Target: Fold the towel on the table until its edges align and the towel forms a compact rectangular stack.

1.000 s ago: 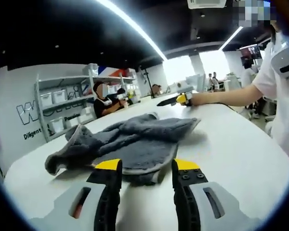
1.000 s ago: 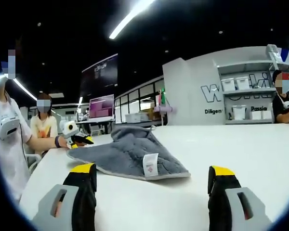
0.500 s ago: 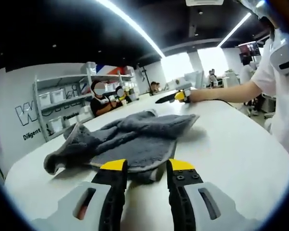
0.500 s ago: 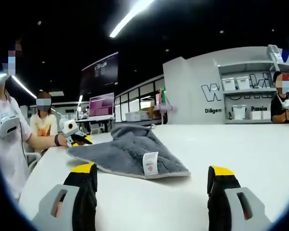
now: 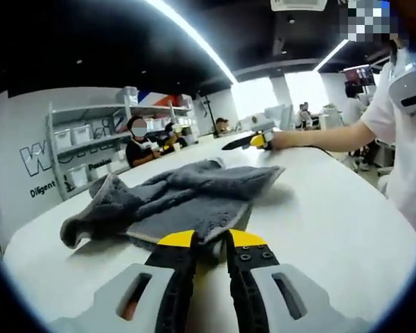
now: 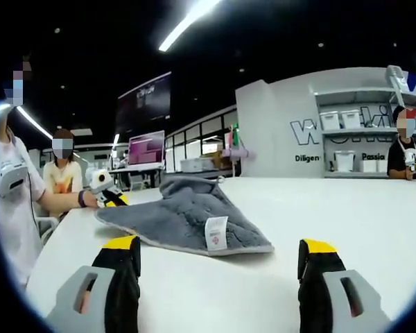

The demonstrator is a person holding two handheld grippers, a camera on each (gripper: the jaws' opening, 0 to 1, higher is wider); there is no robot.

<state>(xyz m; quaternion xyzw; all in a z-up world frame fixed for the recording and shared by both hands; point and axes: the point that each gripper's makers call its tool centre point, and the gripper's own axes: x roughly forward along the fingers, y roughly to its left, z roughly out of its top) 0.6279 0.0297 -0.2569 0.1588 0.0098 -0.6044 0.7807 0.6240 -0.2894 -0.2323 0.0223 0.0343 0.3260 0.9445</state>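
Left gripper [image 5: 209, 239] pinching shut on grey towel [image 5: 194, 201] hem, frame bottom | right gripper [image 6: 218, 253] gaping, idle | fold starting

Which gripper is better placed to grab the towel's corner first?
Left. The left gripper has its jaws nearly shut around the towel's near corner. The right gripper is wide open, short of it.

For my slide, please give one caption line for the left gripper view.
Left claw nearly closed at the near edge of the crumpled grey towel on the white table.
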